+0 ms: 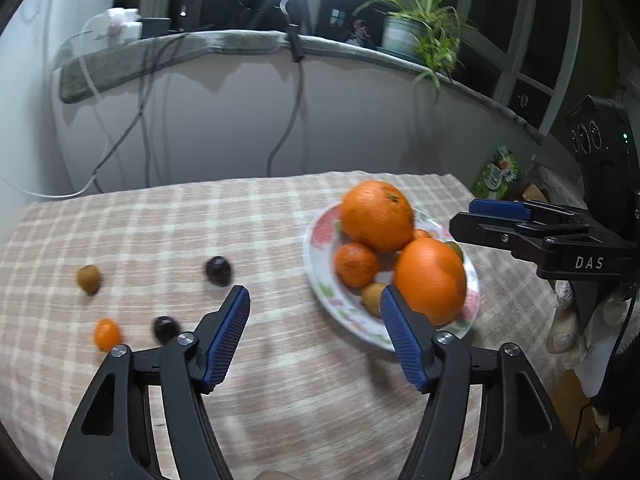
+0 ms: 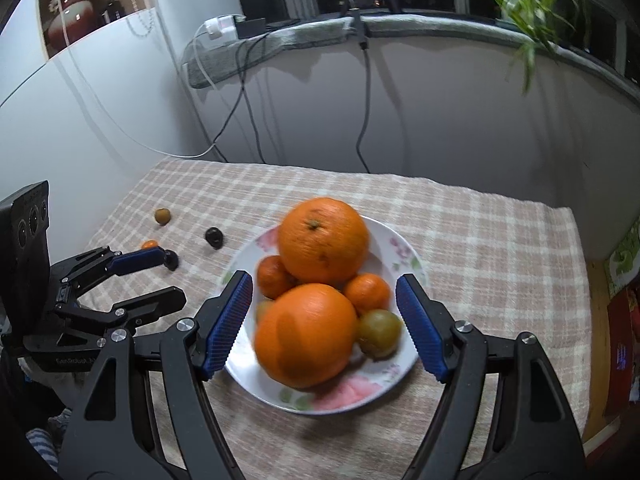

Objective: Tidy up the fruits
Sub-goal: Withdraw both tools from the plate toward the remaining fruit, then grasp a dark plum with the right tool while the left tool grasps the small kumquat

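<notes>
Table w/ pink-and-cream checked cloth [image 2: 480, 240] carries everything. Far left on the cloth, loose fruit: small brownish-green round fruit [image 1: 89, 279], small orange oval kumquat-like fruit [image 1: 107, 334], two dark purple round fruits [image 1: 218, 271] [image 1: 166, 328]. In the right wrist view the kumquat is half hidden behind the left tongs' blue pad, and one dark fruit sits right at that pad's tip; touching or not, can't tell.

Left tongs [image 1: 314, 300] spread wide, nothing between the pads, over bare cloth between the loose fruit and the plate.

Centre-right: white floral-print plate [image 2: 384, 236] piled w/ two big oranges [image 2: 323, 240] [image 2: 306, 334], two small mandarins [image 2: 367, 293] [image 2: 274, 276] and a greenish-yellow round fruit [image 2: 378, 332]. Fruit edges blurred; a further small fruit is mostly hidden behind the front orange.

Right tongs [image 2: 324, 292] spread apart, pads standing either side of the pile, no contact visible. In the left wrist view they're cut off at the right edge.
</notes>
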Demonstrator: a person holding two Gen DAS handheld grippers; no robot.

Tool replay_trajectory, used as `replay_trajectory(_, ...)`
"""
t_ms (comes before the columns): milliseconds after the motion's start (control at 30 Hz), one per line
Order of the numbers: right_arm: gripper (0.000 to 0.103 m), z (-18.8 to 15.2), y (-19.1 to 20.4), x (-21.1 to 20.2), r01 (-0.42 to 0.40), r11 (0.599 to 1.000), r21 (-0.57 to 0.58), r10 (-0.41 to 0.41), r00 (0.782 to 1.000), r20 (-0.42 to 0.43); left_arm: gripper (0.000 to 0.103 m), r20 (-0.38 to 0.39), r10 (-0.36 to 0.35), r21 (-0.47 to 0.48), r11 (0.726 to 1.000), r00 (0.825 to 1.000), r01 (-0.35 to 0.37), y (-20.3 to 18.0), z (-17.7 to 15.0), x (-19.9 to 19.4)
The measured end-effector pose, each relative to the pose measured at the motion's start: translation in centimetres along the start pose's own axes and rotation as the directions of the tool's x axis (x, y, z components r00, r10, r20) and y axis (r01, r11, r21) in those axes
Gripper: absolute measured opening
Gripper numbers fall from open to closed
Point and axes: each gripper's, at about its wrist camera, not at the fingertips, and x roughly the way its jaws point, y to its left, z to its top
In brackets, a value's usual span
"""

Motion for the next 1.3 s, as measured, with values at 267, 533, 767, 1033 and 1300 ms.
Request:
replay_trajectory(267, 0.077, 1.1, 3.7, 1.5, -0.049, 0.996, -0.071, 0.048, 0.999, -0.013, 0.068, 0.007, 0.094, -0.026, 0.995, 0.996, -0.094, 4.3, -1.0, -2.3)
replay_trajectory(533, 0.077, 1.6, 8.1, 4.0, -0.101, 0.981, -0.168, 0.097, 0.995, -0.036, 0.068, -0.024, 0.164, -0.078, 0.983, 0.986, -0.166, 8.4, -2.7, -3.5)
replay_trajectory(767, 0.077, 1.8, 11.6, 6.4, -0.158, 0.962, -0.224, 0.146, 0.987, -0.069, 0.054, -0.036, 0.208, -0.104, 0.972, 0.977, -0.211, 10.8, -3.7, -4.3)
replay_trajectory(1033, 0.052, 1.0, 14.9, 10.6, -0.236, 0.944, -0.233, 0.2, 0.965, -0.168, 0.035, -0.082, 0.2, -0.114, 0.971, 0.976, -0.208, 11.6, -3.7, -2.5)
replay_trajectory(1300, 0.039, 0.8, 15.9, 13.1, -0.286, 0.936, -0.206, 0.238, 0.944, -0.23, 0.029, -0.117, 0.207, -0.122, 0.968, 0.971, -0.221, 12.4, -3.7, -0.7)
